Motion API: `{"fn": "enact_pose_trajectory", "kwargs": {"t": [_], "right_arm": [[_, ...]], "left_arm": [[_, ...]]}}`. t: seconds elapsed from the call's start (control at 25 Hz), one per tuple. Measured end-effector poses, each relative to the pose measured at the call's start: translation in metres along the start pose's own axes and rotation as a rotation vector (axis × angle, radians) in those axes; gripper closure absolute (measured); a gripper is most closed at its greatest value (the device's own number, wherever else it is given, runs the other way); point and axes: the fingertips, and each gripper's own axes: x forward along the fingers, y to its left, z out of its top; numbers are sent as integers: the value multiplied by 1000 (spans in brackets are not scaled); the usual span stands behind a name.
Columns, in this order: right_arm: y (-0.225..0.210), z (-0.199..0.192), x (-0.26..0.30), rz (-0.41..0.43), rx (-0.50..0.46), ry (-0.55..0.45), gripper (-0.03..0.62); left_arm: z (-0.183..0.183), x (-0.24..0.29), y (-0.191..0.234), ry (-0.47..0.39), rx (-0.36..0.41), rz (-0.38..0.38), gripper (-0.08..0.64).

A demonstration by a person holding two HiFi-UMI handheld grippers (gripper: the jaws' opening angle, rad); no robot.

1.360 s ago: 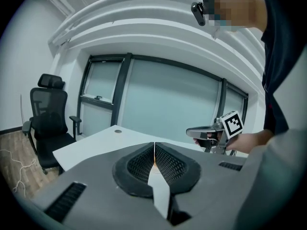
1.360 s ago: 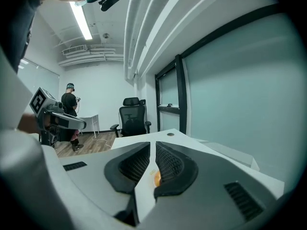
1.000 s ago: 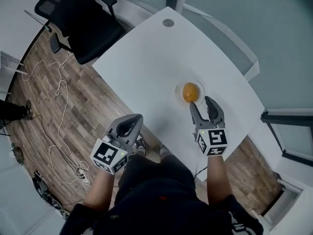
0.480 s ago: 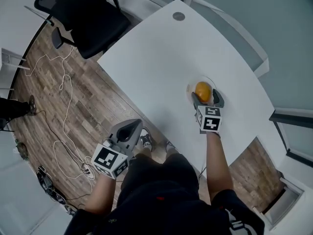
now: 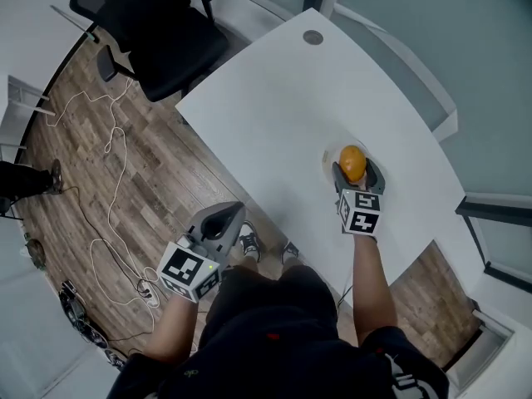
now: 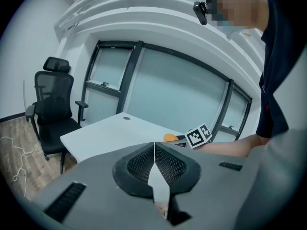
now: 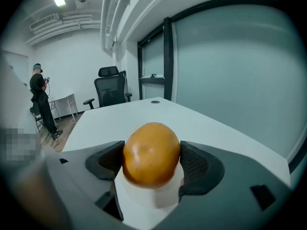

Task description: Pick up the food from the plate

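1. By judgement about halfway: reach done, squeeze and lift off the plate left to do.
2. Parked off the near edge of the curved white table [image 5: 274,115], above the floor: left gripper [image 5: 223,216], clenched on nothing, pads pressed flat together.
3. Over the table's right end: right gripper [image 5: 355,173], released and spread wide, straddling the fruit. Perhaps brushing its sides already, hard to judge from so close, but no pinch to be seen.
4. Near the table's right edge: small clear glass plate [image 5: 327,160], only partly showing under the jaws.
5. On that plate, between the right jaws: round orange-yellow fruit [image 5: 352,162], not raised.
6. Room, around the table: frosted glass wall [image 5: 399,23] along its far side and wood-plank floor [image 5: 100,189] off its left and near sides.
7. Beyond the table's far-left corner: black mesh office chair [image 5: 158,23].
8. On the floor left of the table: loose white cable [image 5: 108,160].
9. At the table's far end: grey round grommet [image 5: 312,37]. Otherwise bare tabletop.
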Motion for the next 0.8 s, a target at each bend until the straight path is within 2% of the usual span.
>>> {"fn": "enact_pose_trajectory", "kwargs": {"t": [0.28, 0.52, 0.8], "right_arm": [[17, 69, -82, 8, -61, -174, 216], [34, 127, -155, 2, -108, -321, 216], [52, 176, -230, 13, -127, -477, 216]], "left_arm": [[36, -17, -13, -66, 53, -38, 537], [74, -26, -25, -130, 144, -95, 537], [126, -34, -56, -218, 261, -162, 537]]}}
